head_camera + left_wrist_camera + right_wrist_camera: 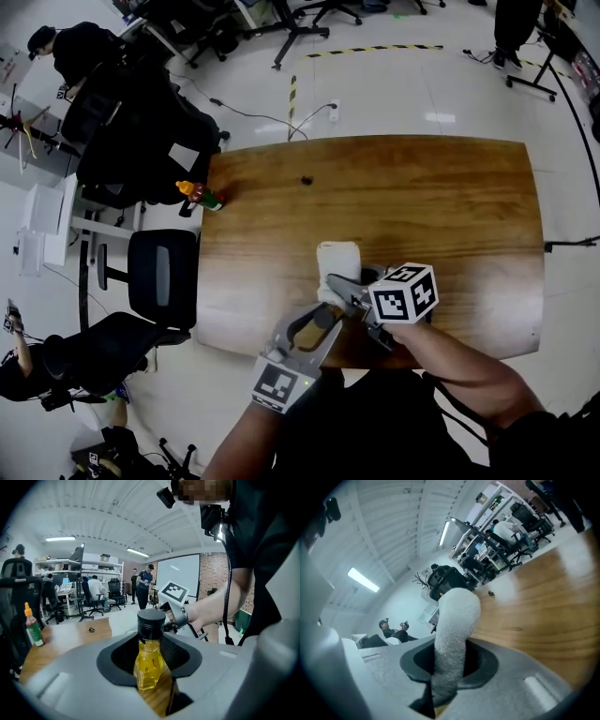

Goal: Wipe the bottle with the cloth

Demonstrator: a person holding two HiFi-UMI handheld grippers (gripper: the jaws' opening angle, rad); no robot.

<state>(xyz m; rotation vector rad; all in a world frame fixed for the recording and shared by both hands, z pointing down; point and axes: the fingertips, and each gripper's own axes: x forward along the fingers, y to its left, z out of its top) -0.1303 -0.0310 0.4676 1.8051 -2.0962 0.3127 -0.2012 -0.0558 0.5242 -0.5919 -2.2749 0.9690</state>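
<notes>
A small bottle [149,665] of yellow liquid with a black cap [151,622] stands upright between the jaws of my left gripper [150,672], which is shut on its body. My right gripper [449,670] is shut on a white fluffy cloth [453,630] that sticks up out of its jaws. In the head view both grippers meet over the near edge of the wooden table [450,206]. There the left gripper [328,316] comes from below and the right gripper [339,285] from the right. The cloth [338,262] lies just beyond them, and the bottle is mostly hidden.
A sauce bottle [200,195] with an orange cap stands at the table's far left edge. A small dark object [307,179] lies near the far side. Black office chairs [161,277] stand left of the table. People sit and stand at desks around the room.
</notes>
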